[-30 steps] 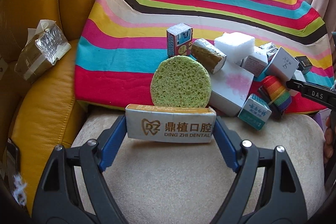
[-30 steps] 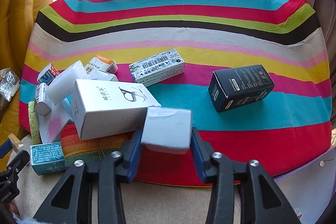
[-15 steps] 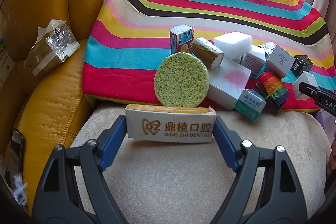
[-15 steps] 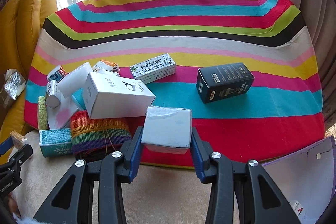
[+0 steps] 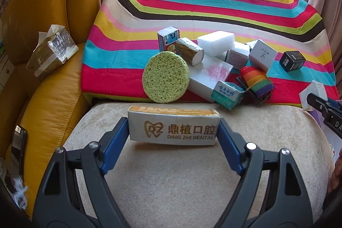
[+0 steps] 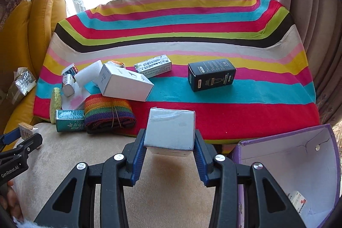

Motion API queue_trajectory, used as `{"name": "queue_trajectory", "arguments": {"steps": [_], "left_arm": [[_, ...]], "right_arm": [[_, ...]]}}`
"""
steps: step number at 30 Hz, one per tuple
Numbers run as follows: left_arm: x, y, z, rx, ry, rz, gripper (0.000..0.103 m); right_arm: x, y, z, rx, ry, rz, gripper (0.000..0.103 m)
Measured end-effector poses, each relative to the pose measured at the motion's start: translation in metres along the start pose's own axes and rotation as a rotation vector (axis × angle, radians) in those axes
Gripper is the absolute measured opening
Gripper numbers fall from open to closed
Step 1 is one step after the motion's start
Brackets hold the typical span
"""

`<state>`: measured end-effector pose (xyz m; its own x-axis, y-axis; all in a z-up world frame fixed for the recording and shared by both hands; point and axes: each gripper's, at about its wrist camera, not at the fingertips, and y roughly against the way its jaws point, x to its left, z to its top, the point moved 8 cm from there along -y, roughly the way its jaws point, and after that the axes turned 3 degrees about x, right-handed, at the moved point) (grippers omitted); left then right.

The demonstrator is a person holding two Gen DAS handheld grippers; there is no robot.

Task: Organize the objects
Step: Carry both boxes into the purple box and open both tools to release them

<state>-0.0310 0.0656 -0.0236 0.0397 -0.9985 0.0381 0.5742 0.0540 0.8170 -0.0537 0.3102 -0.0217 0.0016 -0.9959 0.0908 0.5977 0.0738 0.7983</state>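
A: How far along is the tidying looking?

B: Early, I would judge. The left gripper [image 5: 173, 131] is clamping a long dental box [image 5: 173, 129] by its ends, and the right gripper [image 6: 170, 142] is squeezing a small white box [image 6: 170, 128]. Both boxes are hanging over the beige cushion [image 5: 171, 185], near the front edge of the striped cloth [image 6: 192, 20].

A: Where are they going?

B: Probably into the purple bin [image 6: 288, 142] that is sitting at the near right. One small labelled packet is already lying inside it; I cannot read its label.

A: And what is waiting?

B: Most of the pile is sitting on the left of the cloth: a green sponge [image 5: 165, 77], a rainbow strap roll [image 6: 109, 109], a teal carton [image 6: 70, 120], a white foam block [image 5: 215, 43] and several white boxes. A black box [image 6: 211, 74] is lying apart on the right, with a barcoded carton [image 6: 153, 65] just left of it.

A: Any writing?

B: The held box is showing "DING ZHI DENTAL" under Chinese characters and a tooth logo. The left tool's arm is reading "GenRobot.AI". The black box's print is too small to make out.
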Motion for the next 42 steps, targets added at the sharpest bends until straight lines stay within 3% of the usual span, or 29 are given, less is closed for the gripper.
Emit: {"name": "queue_trajectory", "arguments": {"steps": [12, 26, 35, 42], "left_arm": [[-0.051, 0.021, -0.007, -0.016, -0.091, -0.031, 0.084], [-0.132, 0.036, -0.015, -0.030, -0.247, -0.078, 0.084], [-0.199, 0.040, -0.024, -0.022, -0.355, -0.142, 0.084], [-0.246, 0.049, -0.034, -0.005, -0.397, -0.281, 0.084]], "right_arm": [[-0.027, 0.027, -0.026, -0.013, -0.029, -0.007, 0.043], [-0.092, 0.044, -0.054, -0.006, -0.136, -0.029, 0.042], [-0.144, 0.061, -0.070, -0.023, -0.239, -0.064, 0.042], [-0.184, 0.074, -0.092, -0.023, -0.318, -0.116, 0.042]]}}
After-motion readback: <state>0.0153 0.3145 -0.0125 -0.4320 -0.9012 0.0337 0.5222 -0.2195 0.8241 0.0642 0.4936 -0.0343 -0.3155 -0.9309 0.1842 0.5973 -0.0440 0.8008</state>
